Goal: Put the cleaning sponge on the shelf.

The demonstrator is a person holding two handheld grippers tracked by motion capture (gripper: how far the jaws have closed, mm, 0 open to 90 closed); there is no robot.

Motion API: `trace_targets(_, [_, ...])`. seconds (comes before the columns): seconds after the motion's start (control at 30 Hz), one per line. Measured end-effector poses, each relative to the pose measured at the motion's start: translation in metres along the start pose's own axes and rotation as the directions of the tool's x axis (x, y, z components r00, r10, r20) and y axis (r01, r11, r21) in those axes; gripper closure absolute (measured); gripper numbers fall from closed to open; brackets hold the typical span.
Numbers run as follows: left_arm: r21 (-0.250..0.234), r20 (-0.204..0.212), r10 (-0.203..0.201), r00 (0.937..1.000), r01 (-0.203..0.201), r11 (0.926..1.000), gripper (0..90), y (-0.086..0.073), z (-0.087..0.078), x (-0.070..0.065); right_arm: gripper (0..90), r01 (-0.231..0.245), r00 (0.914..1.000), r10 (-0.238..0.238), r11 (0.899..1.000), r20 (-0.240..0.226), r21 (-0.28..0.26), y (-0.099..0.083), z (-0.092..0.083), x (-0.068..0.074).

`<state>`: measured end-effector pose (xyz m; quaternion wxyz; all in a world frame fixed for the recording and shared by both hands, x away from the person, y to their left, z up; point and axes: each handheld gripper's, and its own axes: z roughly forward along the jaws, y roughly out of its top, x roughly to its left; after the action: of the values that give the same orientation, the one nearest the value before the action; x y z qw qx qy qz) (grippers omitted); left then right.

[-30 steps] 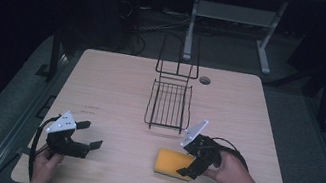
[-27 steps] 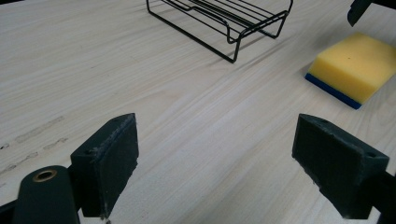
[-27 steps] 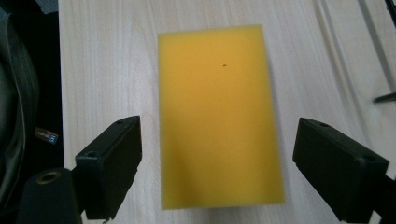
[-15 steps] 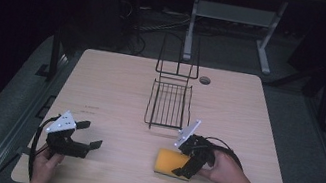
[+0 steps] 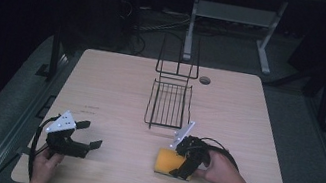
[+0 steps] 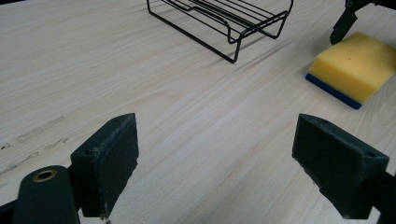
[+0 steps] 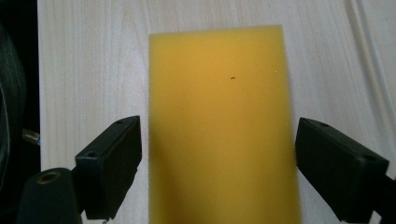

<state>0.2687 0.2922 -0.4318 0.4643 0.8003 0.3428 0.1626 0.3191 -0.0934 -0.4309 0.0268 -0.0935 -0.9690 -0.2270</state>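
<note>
A yellow sponge with a blue underside lies flat on the wooden table near its front edge. My right gripper stands open right over it, one jaw on each side of the sponge, not touching it. At the front left my left gripper rests low over bare table, open with nothing between its pads. The left gripper view catches the sponge at its upper right.
A black wire rack with an upright back stands in the middle of the table, just beyond the sponge; its front rim appears in the left gripper view. A round grommet sits at the far edge.
My right gripper has slid left and down over the sponge, so its jaws now straddle it. The left gripper has stayed put.
</note>
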Motion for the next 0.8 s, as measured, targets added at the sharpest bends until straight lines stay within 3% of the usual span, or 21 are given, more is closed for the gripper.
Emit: trace_targets(0.8, [0.001,0.000,0.004,1.0000,-0.004,1.0000,14.1,0.000,0.000,0.000,15.3,0.012,0.9999,-0.012,0.999,0.009,0.037,0.000,0.014,0.001])
